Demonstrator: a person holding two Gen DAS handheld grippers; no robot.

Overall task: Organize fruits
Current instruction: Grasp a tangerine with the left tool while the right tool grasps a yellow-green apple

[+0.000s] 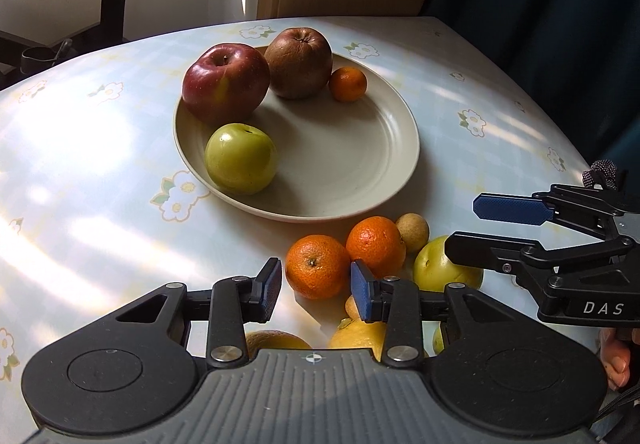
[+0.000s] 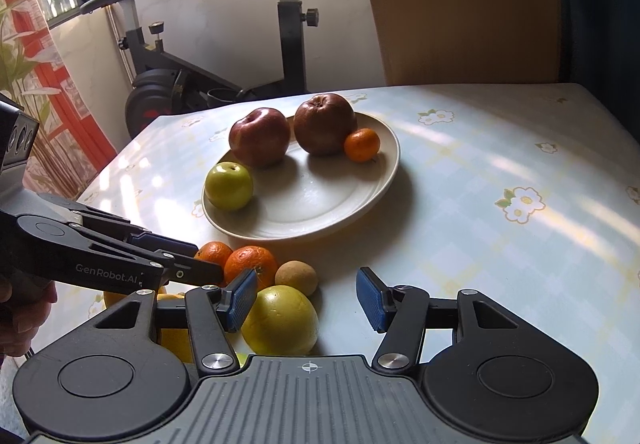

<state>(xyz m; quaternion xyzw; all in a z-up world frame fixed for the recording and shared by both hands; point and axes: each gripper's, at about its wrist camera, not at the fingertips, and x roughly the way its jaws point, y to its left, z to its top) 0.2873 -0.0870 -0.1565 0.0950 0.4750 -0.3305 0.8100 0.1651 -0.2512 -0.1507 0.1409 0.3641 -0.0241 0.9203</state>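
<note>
Near the surface's front edge, the left gripper (image 1: 316, 286), open and empty, should straddle the nearest orange (image 1: 317, 267) squarely before closing; the right gripper (image 2: 306, 300) hovers wide open, empty.

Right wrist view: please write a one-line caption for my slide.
Open right gripper hovers over a yellow-green round fruit beside loose oranges, before a beige round plate holding four fruits.

The left gripper (image 1: 316, 286) hovers just short of the plate (image 1: 360, 147), its 2 blue pads (image 1: 269, 288) parted and gripping nothing. The right gripper (image 2: 306, 298) hangs to that plate's near right, its 2 fingers spread wider, also bare, pointing toward the plate.
</note>
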